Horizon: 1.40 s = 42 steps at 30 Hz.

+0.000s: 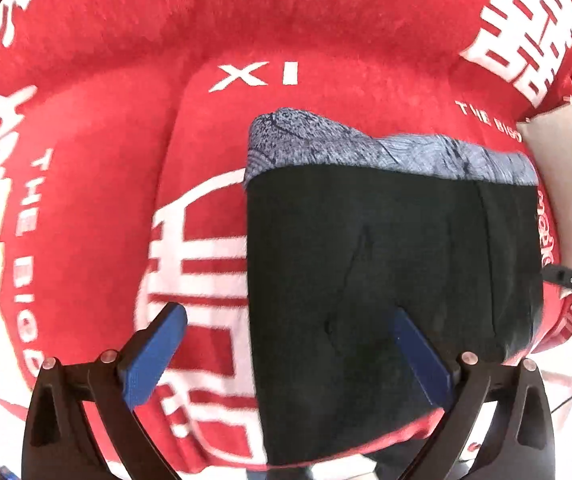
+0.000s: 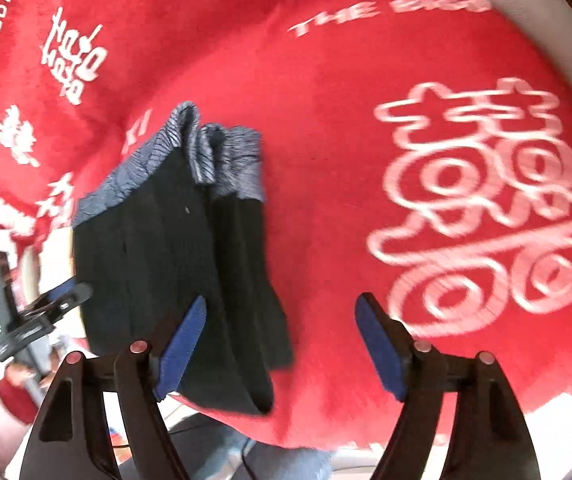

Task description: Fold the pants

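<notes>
Below both open tools, folded pants (image 1: 386, 260) run out of frame

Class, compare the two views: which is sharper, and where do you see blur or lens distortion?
Left wrist view: sharp; the folded pants look crisp, though the fisheye bows the red blanket. Right wrist view: motion-blurred; the white emblem smears.
</notes>
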Tool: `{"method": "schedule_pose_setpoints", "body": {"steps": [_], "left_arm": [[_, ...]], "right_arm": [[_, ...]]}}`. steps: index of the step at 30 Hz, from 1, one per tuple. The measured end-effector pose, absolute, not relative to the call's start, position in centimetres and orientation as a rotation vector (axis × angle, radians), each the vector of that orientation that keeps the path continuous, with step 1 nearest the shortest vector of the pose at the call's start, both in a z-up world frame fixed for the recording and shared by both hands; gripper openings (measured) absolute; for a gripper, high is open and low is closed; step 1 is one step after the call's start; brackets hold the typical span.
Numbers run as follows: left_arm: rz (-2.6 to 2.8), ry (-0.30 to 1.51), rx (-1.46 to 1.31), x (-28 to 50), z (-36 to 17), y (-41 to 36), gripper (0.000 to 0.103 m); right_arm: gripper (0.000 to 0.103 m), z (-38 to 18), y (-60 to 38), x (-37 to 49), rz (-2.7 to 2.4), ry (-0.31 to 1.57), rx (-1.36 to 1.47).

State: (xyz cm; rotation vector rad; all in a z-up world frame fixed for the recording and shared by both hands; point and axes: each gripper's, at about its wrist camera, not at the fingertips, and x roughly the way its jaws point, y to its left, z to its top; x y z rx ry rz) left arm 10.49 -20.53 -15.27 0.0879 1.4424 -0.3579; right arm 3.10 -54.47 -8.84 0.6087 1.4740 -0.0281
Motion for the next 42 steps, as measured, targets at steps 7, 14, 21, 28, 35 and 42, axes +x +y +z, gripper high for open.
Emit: {"method": "schedule_pose_setpoints", "body": {"steps": [7,14,21,28,35,42], "left_arm": [[-0.344,1.419,0.256,6.3,-12.2,-20.4,0.103],[-0.319,1.377,0.308,2.8,-8.8,-21.3,0.103],[-0.263,1.391,0.307,2.1,-7.3,-21.6,0.103],[-0.276,1.368,0.324,1.3,-6.3,-21.5,0.103],[-0.292,1.356,0.338,0.4,-5.4,-21.6,0.103],[-0.285,1.345,0.334,0.0,-4.7,-21.9,0.103]], "right_arm": [[0.103,-3.3,-50.9,0.1,-0.187,1.406,0.512],[0.103,0.3,-45.2,-0.9,-0.286,1.407,0.330],[0.103,2.2,-42.1,-1.2,-0.286,1.419,0.312],[0.103,3.4,-39.8,-1.2,-0.280,1.420,0.253],[0.103,4.2,-39.1,-1.6,-0.299,1.404,0.231],[0.103,4.4,-39.1,-2.0,-0.307,1.411,0.222]]}}
